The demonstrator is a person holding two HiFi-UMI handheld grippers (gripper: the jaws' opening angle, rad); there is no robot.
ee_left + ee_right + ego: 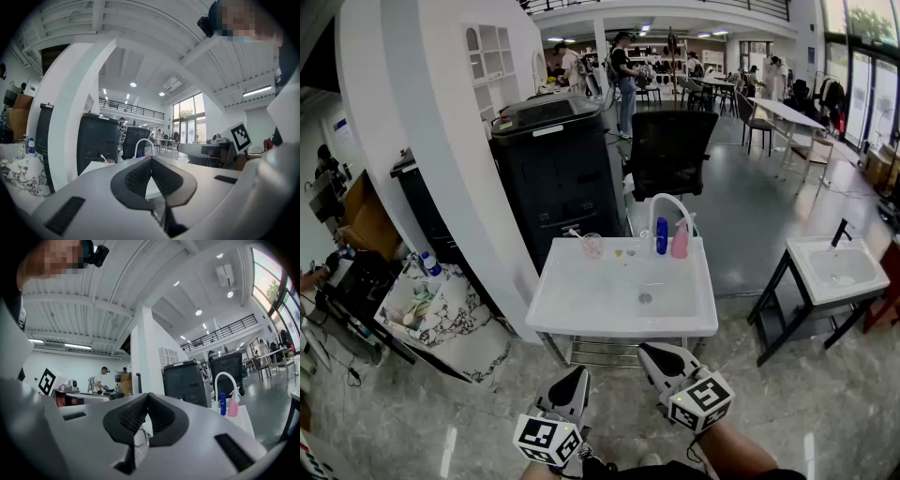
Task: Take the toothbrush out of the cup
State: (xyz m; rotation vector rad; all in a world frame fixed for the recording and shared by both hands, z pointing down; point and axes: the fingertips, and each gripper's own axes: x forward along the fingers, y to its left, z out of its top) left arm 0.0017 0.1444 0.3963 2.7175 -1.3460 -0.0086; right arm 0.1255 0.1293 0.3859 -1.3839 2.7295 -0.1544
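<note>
Two grippers are held out level, side by side, short of the washstand: the left gripper [575, 376] and the right gripper [651, 352], each carrying one marker cube. Both pairs of jaws are pressed together, tips meeting, with nothing between them; you can see this looking along the left gripper [151, 157] and the right gripper [148, 394].

Ahead of both jaws stands one white surface [572, 314] with a sunken basin. At its far edge, well apart from the jaws, is one clear cup [592, 246] with one toothbrush [576, 233] leaning out of it to the left. Seen along the left jaws, the cup [109, 161] and toothbrush [103, 158] sit just to the left of the tips. Between the jaws and the cup lie only the near rim and the basin hollow.

To the right of the cup, beyond the right jaws, are one arched white faucet [669, 201] and two bottles, one blue bottle [662, 236] and one pink bottle [680, 240], just beside each other.

Behind the surface stand one black cabinet [553, 169] and one black chair [670, 150]. Far off to the right of the right jaws is a second washbasin [848, 277] with a black tap [841, 232]. Off to the left of the left jaws is a marble-patterned counter [455, 323] with clutter on it.
</note>
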